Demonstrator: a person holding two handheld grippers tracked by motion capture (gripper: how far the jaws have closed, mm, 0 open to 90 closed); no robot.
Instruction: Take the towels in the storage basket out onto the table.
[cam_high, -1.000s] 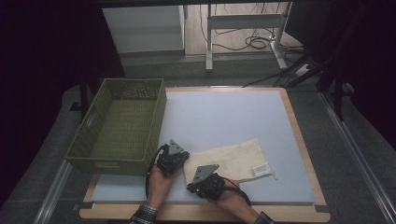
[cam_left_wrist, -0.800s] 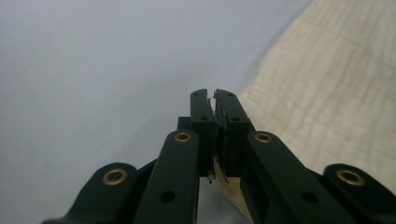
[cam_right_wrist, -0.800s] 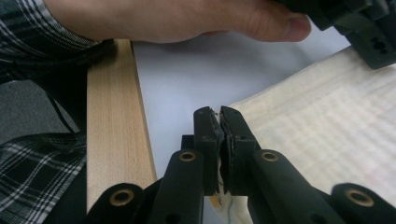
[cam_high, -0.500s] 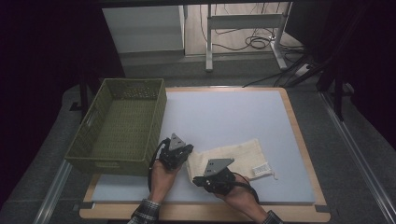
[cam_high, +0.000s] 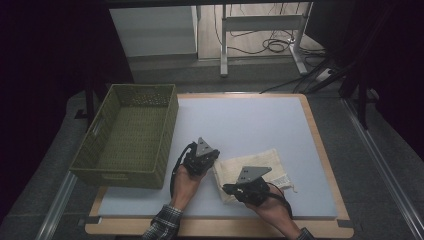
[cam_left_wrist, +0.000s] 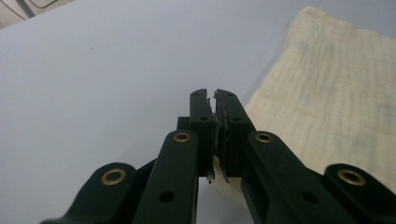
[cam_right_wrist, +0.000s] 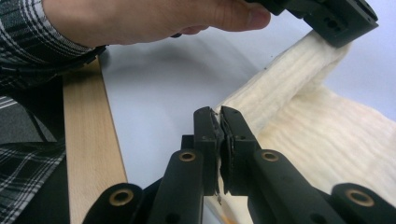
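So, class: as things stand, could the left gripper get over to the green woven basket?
Probably yes. The left gripper sits just right of the green woven basket with only bare pale blue table mat between them. However, it appears shut on the cream cloth, so the cloth would trail along.

The high view is dim overall: the surroundings fall to near black at the left and right edges, while the pale blue top of the bench (cam_high: 240, 125) takes soft, even light from above. The basket (cam_high: 127, 137) throws little shadow. This view is slightly soft and grainy.

The 2 gripper views are brighter. In the left gripper view the cloth (cam_left_wrist: 336, 84) shows its weave sharply. In the right gripper view a soft shadow lies on the bench under the hand (cam_right_wrist: 154, 18), and the near jaws look slightly blurred.
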